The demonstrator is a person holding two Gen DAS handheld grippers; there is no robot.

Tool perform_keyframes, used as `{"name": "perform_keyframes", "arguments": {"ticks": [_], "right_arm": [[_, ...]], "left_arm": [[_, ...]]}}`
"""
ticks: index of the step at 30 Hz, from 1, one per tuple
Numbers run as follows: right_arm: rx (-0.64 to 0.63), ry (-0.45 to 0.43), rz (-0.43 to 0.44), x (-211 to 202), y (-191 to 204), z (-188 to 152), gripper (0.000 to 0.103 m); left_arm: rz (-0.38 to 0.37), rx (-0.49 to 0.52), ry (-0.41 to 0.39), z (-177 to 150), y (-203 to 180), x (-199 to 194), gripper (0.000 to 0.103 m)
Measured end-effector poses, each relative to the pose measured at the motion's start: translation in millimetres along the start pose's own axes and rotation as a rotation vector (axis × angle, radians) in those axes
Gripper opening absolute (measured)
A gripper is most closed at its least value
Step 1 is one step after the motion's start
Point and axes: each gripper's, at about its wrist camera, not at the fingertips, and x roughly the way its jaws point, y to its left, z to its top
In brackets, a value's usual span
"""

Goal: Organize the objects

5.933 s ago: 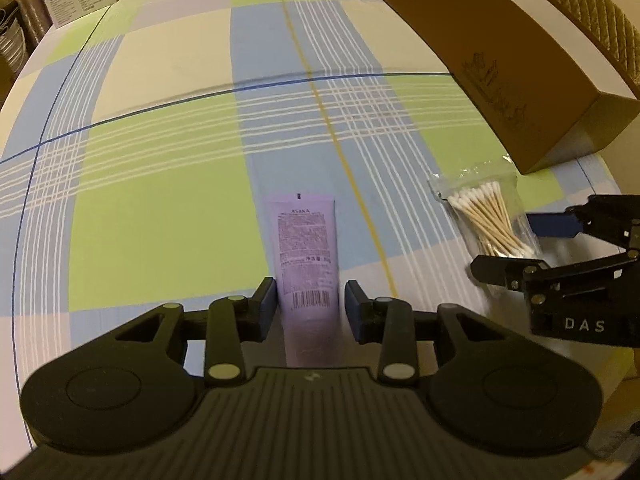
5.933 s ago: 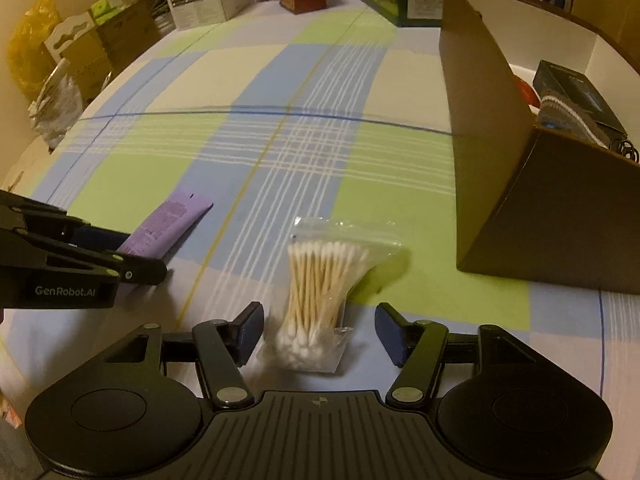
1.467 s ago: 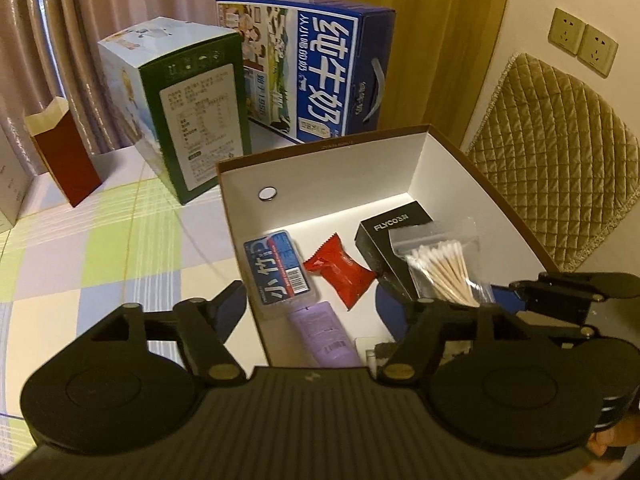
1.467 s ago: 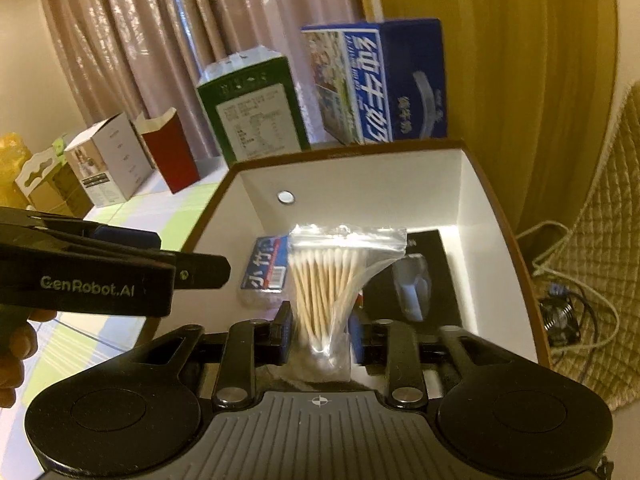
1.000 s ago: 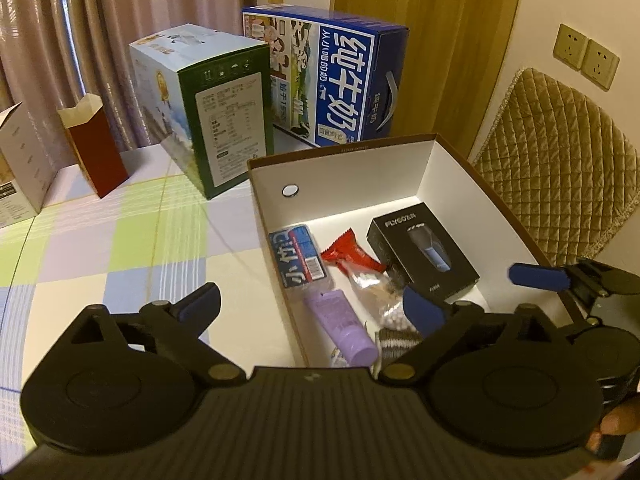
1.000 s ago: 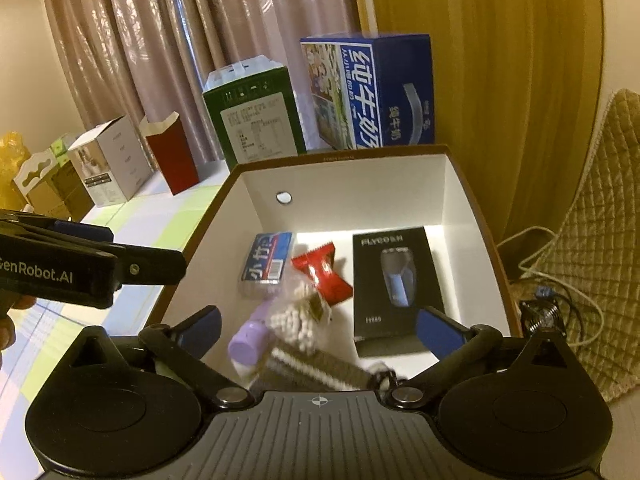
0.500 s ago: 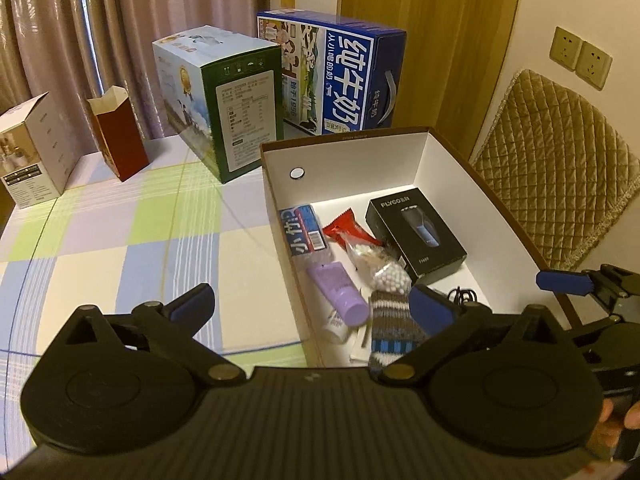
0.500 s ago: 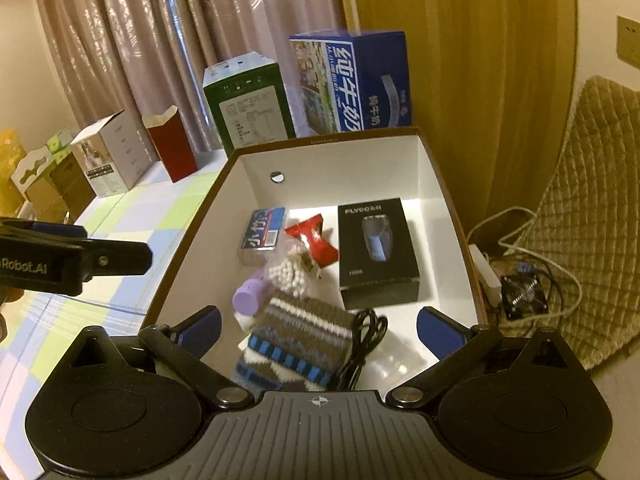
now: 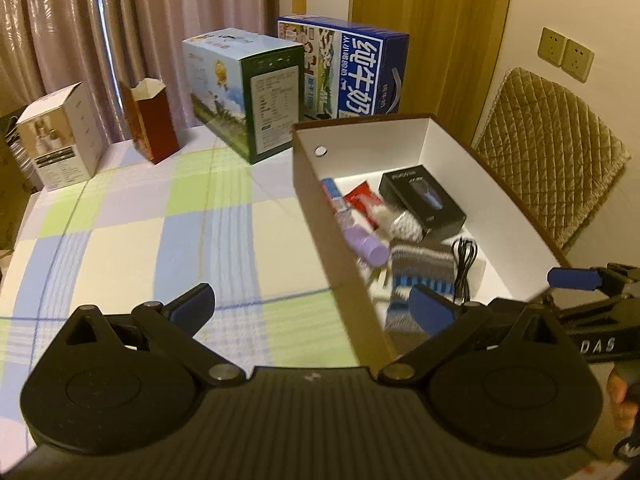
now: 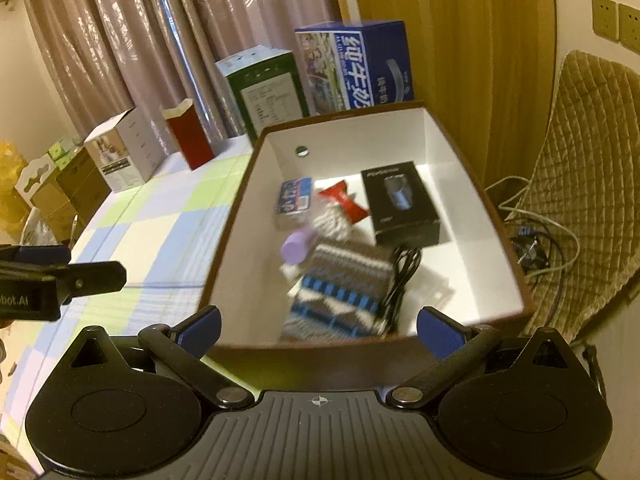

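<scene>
A brown cardboard box (image 9: 496,196) with a white inside stands at the table's right edge; it also shows in the right wrist view (image 10: 476,184). Inside lie a purple tube (image 10: 298,246), a bag of cotton swabs (image 10: 334,214), a black boxed item (image 10: 400,202), a striped knit piece (image 10: 340,284), a black cable (image 10: 404,268), a red packet (image 10: 344,196) and a blue pack (image 10: 294,198). My left gripper (image 9: 310,304) is open and empty, held over the box's near left wall. My right gripper (image 10: 318,326) is open and empty, above the box's near end.
A checked cloth (image 9: 160,248) covers the table. At the back stand a blue milk carton box (image 9: 352,68), a green box (image 9: 248,92), a red paper bag (image 9: 152,120) and a white box (image 9: 60,136). A quilted chair (image 9: 552,160) and cables (image 10: 536,236) are to the right.
The tube and the swab bag went from the cloth into the box and were let go. Both grippers opened and have drawn back and up from the box, the left drifting leftward.
</scene>
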Motion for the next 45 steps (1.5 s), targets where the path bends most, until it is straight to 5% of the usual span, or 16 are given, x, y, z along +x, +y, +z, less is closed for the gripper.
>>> {"name": "perform_keyframes", "arguments": {"ticks": [28,45], "right_arm": [[-0.049,0.054,0.025,-55,146,-105,0.101],[-0.079,0.065,0.027,-58,170,-122,0.101]], "left_arm": [[0.015,-0.053,0.067,-137,104,-123,0.102],[0.035,-0.082,0.064,-161,123,-142,0.102]]}}
